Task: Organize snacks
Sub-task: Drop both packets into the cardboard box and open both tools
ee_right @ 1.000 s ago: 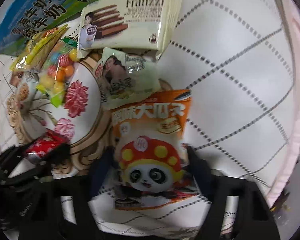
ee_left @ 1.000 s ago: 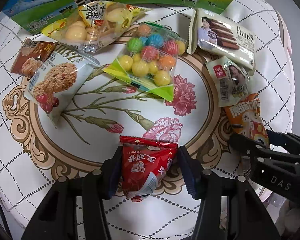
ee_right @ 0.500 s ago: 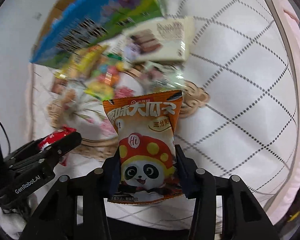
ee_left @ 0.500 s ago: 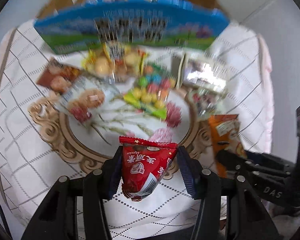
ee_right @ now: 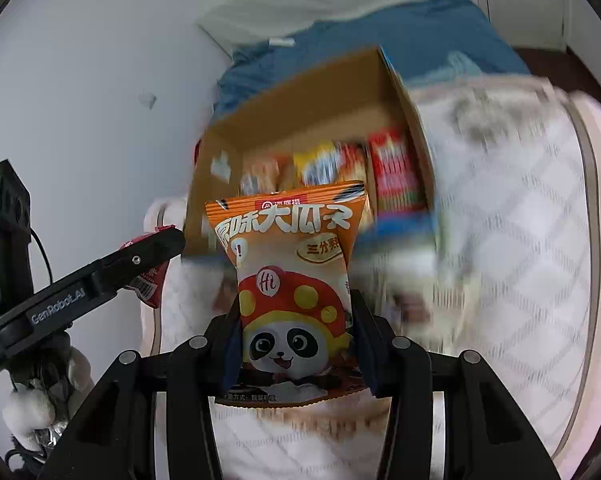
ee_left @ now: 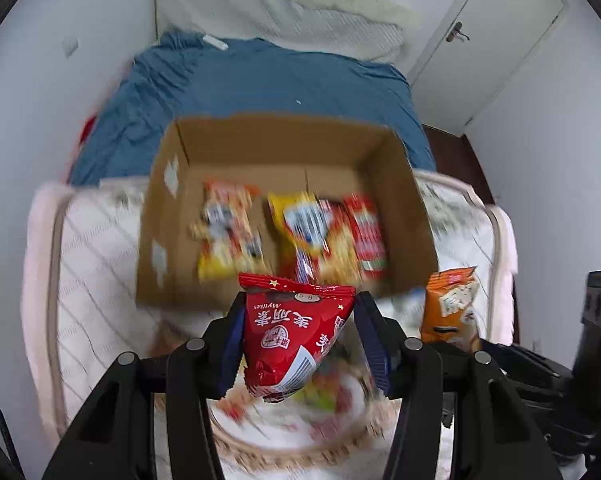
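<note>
My left gripper [ee_left: 298, 340] is shut on a red snack packet [ee_left: 292, 332] and holds it in the air in front of an open cardboard box [ee_left: 260, 148]. My right gripper [ee_right: 294, 340] is shut on an orange panda snack bag [ee_right: 288, 264], also raised before the box [ee_right: 300, 92]. The box holds several snack packets [ee_left: 300, 232]. The orange bag shows at the right in the left wrist view [ee_left: 450, 304]. The left gripper and its red packet [ee_right: 148, 276] show at the left in the right wrist view.
The box stands on a white quilted cloth [ee_left: 88, 264] with a floral oval pattern. More snacks lie blurred on the cloth below my left gripper. A blue bedcover [ee_left: 260, 84] lies behind the box. A white door [ee_left: 488, 40] is at back right.
Both grippers have lifted their packets off the cloth and tilted up toward the box. The loose snacks have dropped out of view and the box interior has come into view.
</note>
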{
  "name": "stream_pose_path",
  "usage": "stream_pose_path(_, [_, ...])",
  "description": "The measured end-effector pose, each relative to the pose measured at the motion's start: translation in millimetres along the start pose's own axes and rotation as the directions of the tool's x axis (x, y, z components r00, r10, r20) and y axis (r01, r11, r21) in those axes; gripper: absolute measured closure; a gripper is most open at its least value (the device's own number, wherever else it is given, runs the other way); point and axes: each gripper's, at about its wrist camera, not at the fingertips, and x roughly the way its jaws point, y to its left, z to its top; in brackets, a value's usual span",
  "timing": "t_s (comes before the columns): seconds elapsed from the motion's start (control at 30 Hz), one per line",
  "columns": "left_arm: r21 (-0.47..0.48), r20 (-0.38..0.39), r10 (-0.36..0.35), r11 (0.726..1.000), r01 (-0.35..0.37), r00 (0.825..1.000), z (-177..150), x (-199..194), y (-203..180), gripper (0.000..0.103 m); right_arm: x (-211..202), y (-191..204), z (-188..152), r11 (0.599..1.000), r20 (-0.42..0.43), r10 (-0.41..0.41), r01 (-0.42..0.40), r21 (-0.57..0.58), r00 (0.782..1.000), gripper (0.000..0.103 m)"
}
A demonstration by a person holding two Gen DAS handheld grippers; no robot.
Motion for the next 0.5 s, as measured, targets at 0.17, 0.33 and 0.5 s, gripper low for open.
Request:
stream_pose_path(0.17, [-0.006,-0.066,0.004,1.0,-0.005,0.998,61,37,14,0.053,37,10,72,0.995,-0.006,-0.091,0.091,-0.037,0.996,0.053])
stream_pose_path(0.33, [-0.024,-0.174,-0.001,1.0,-0.003,0.985,107,89,27,0.053,87,6,125,0.984,-0.058,-0.171,0.167,-0.057,0.984,0.053])
stream_pose_path(0.5, [-0.03,-0.278,0.013,0.999,-0.022,0.96,129,145,37,0.053,136,-2,150,0.973,-0.119,-0.225,0.217,-0.08,0.967,0.053])
